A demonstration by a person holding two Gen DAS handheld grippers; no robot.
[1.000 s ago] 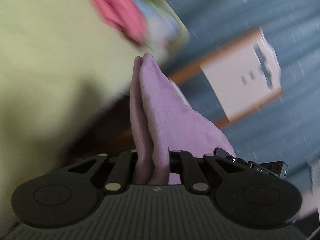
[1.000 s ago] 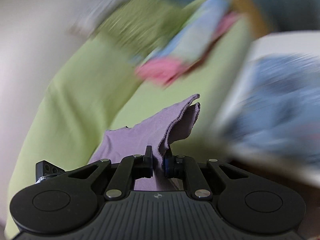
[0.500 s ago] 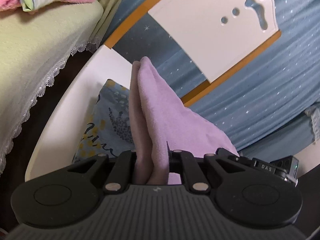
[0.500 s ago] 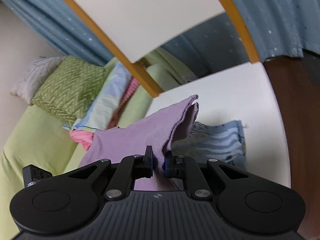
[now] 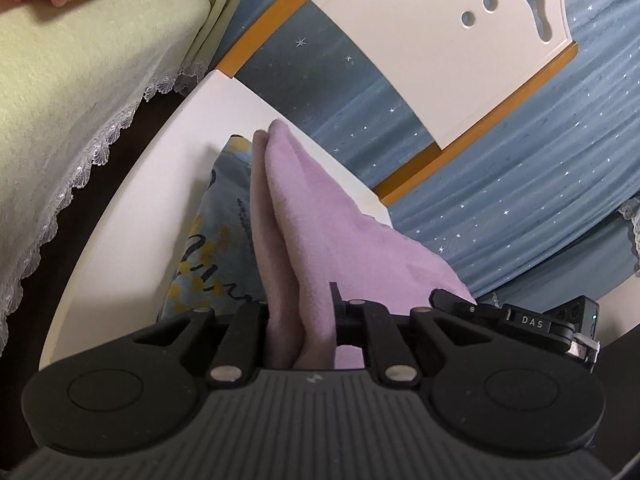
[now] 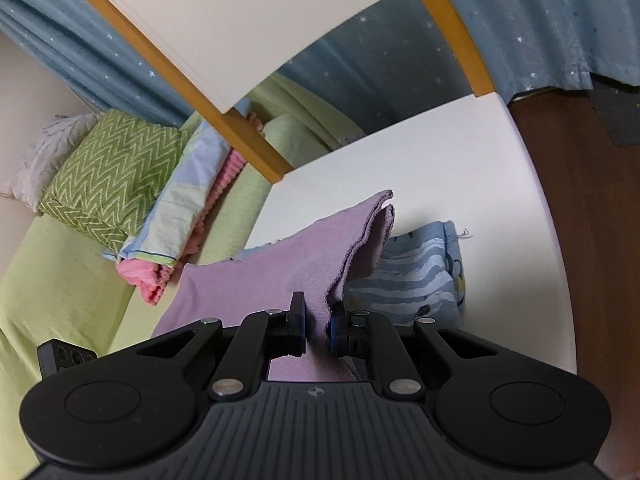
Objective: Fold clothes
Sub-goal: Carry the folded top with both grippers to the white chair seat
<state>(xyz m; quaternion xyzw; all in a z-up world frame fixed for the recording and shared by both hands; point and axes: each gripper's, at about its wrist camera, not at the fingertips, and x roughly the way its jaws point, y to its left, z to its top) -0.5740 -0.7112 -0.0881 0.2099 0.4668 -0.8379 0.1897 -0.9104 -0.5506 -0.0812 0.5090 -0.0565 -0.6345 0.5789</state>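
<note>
Both the left gripper and right gripper are clamping the folded lilac fleece cloth, stretched between them, hanging just above the blue patterned folded garment on the white chair seat, left jaws opening

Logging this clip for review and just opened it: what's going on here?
A person is folding clothes with a handheld gripper in each hand. Both the left gripper and the right gripper grip a lilac cloth that spans between them. The left one's jaws are opening, with the cloth between them. The cloth hangs over a white chair seat, just above a folded blue patterned garment already lying there. A stack of folded items sits on the green bed beside the chair.
</note>
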